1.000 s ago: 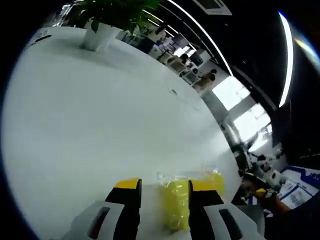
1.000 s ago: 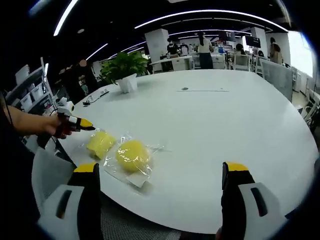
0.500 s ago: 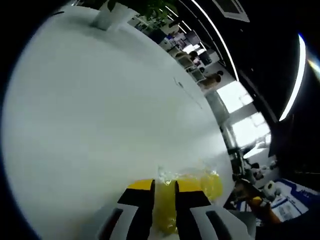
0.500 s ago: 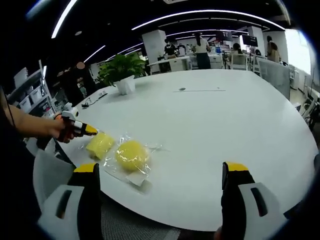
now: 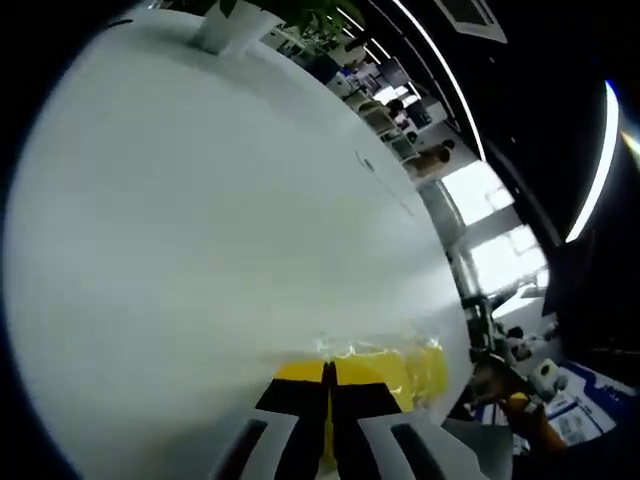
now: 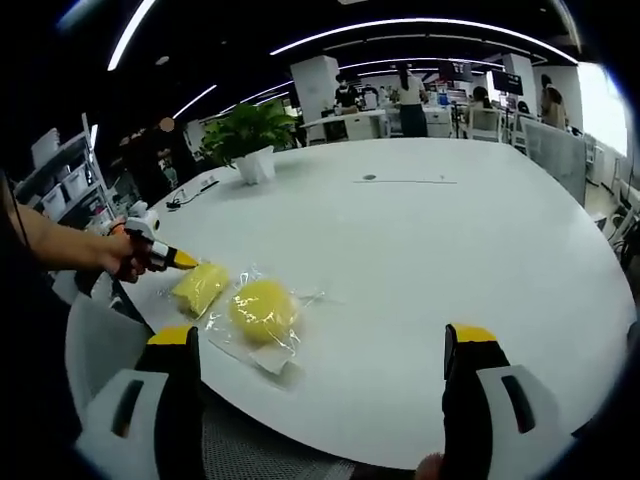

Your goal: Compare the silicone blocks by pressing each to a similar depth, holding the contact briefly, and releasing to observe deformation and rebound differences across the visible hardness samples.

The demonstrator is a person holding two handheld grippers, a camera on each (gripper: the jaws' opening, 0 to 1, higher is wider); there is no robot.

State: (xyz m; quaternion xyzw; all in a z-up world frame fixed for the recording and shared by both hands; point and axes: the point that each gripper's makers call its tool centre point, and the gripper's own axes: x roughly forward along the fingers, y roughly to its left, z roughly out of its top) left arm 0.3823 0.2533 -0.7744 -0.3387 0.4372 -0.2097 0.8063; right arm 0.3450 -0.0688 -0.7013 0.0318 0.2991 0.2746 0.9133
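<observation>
On white office table (image 6: 420, 250), left hand-held gripper (image 5: 328, 375) pinches yellow block (image 6: 200, 288); right hand-held gripper (image 6: 325, 345) gapes.

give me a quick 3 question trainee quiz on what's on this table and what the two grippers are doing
1. True or false: the right gripper stands open above the white table.
2. Which piece does the left gripper touch? A) the squarish yellow block B) the round yellow block in its clear bag C) the potted plant
3. Fill in: in the left gripper view the jaws look ____.

Key: 1 true; 2 A; 3 shut.
</observation>
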